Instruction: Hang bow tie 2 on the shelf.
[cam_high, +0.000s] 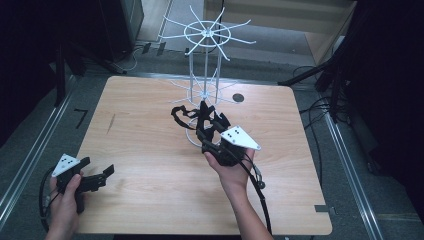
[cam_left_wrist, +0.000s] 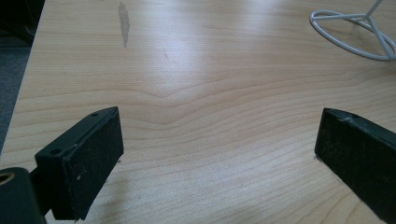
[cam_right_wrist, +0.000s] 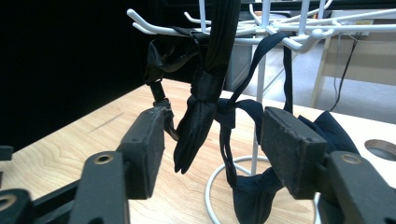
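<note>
A white wire rack (cam_high: 205, 35) with two tiers of hooks stands at the far middle of the wooden table (cam_high: 150, 150). Black bow ties (cam_high: 192, 117) with straps hang from its lower tier. My right gripper (cam_high: 204, 124) is held up against them. In the right gripper view its jaws stand apart (cam_right_wrist: 212, 135), and one folded black bow tie (cam_right_wrist: 198, 121) hangs between the pads without either touching it. A second bow tie (cam_right_wrist: 252, 196) dangles lower on a strap by the right pad. My left gripper (cam_high: 97, 167) rests open near the table's front left corner, with only bare wood between its pads (cam_left_wrist: 217, 135).
The rack's round wire base (cam_right_wrist: 212, 186) sits on the table right under the hanging ties, and shows far off as the wire base (cam_left_wrist: 365, 18) in the left gripper view. A round hole (cam_high: 238, 98) lies in the tabletop right of the rack. Dark equipment and cables surround the table.
</note>
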